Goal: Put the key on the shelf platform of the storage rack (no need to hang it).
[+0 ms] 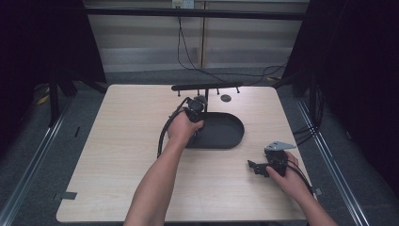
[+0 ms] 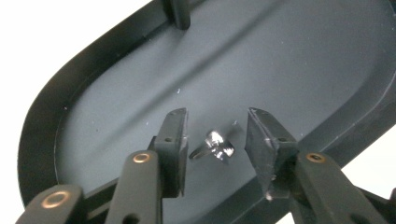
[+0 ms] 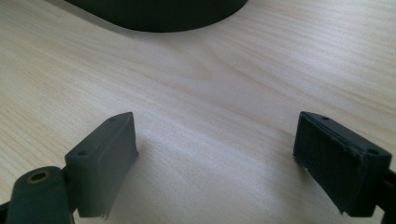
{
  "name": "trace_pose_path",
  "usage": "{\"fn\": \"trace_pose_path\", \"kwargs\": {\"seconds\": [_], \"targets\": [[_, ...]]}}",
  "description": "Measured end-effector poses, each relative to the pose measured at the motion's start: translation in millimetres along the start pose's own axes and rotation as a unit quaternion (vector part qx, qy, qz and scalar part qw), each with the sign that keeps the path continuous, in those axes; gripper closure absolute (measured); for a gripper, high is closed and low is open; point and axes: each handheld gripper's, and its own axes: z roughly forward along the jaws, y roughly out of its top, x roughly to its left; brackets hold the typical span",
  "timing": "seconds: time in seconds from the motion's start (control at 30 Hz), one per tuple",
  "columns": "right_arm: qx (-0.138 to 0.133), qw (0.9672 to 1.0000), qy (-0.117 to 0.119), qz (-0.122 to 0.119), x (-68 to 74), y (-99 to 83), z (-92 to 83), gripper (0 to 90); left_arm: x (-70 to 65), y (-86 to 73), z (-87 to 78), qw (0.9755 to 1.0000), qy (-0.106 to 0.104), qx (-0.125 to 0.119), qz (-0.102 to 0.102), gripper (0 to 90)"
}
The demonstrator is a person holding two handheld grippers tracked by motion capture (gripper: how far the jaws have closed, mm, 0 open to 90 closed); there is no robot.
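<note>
A black oval tray [image 1: 230, 136] lies at the table's middle, and in the left gripper view its rim [image 2: 42, 121] curves around a smooth dark floor. A small shiny metal piece [image 2: 215, 145] lies on that floor. My left gripper [image 2: 216, 114] points down into the tray's left end [image 1: 195, 106], its jaws parted on either side of the piece with a gap on each side, touching nothing. My right gripper [image 1: 251, 165] rests low over the wood at the front right, open, with bare table between its jaws [image 3: 215, 119].
A black bar on short legs [image 1: 207, 86] stands behind the tray, and a thin post [image 2: 180, 11] rises at the tray's far rim. A small dark disc [image 1: 226, 98] sits near the bar. The light wooden table [image 1: 117, 155] spreads left and front.
</note>
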Motion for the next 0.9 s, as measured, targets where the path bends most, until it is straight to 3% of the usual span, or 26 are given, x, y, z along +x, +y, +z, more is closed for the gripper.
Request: {"fn": "trace_pose_path", "kwargs": {"seconds": [0.9], "targets": [[0.0,1.0,0.0,0.0,0.0,0.0,0.0,13.0,3.2,-8.1,-12.3,0.9997,-0.014,0.019,-0.008,48.7]]}}
